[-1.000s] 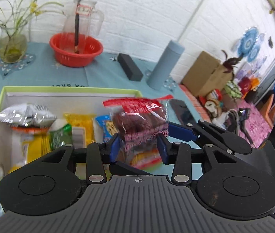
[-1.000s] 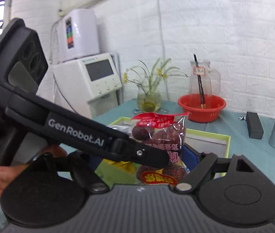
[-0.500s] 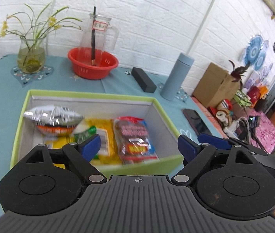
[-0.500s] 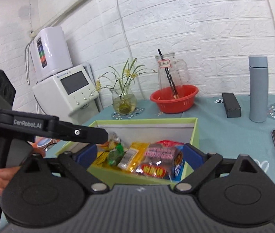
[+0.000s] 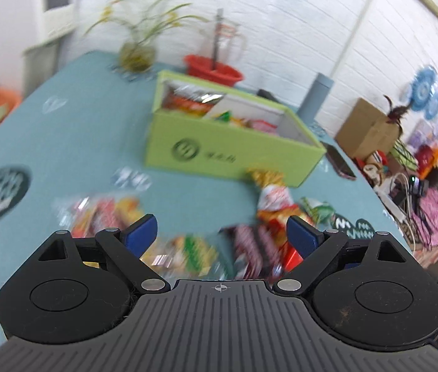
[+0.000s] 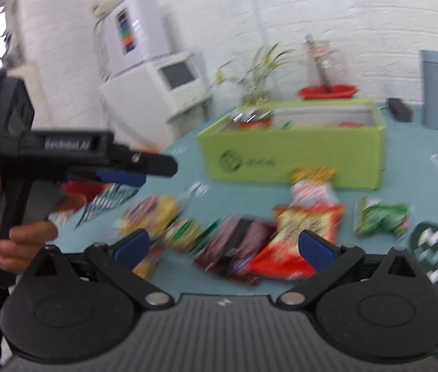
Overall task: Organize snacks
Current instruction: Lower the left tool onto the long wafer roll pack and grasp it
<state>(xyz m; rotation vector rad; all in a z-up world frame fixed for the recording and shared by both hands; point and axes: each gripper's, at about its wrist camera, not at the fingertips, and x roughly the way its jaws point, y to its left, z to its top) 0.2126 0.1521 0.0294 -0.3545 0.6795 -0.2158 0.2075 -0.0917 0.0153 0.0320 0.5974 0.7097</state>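
A lime-green box (image 5: 228, 152) stands on the teal table, also in the right wrist view (image 6: 293, 158). It holds several snack packets, among them a silver and orange bag (image 5: 194, 99). Several loose snack packets lie in front of the box: a dark red pack (image 6: 237, 245), a red and yellow bag (image 6: 302, 235), a green packet (image 6: 380, 217) and a yellow mixed pile (image 6: 157, 214). My left gripper (image 5: 220, 235) is open and empty above the loose snacks. My right gripper (image 6: 223, 246) is open and empty over the same pile. The left gripper's body also shows in the right wrist view (image 6: 64, 155). Both views are blurred.
A red bowl (image 5: 212, 69), a glass jug, a flower vase (image 5: 137, 54) and a grey bottle (image 5: 315, 96) stand behind the box. A phone (image 5: 338, 162) lies to its right. A cardboard box (image 5: 367, 130) and clutter lie off the table's right edge.
One second ago my left gripper held a dark red snack bag over the box. It let go, the bag landed in the box, and both grippers pulled back to the loose snacks.
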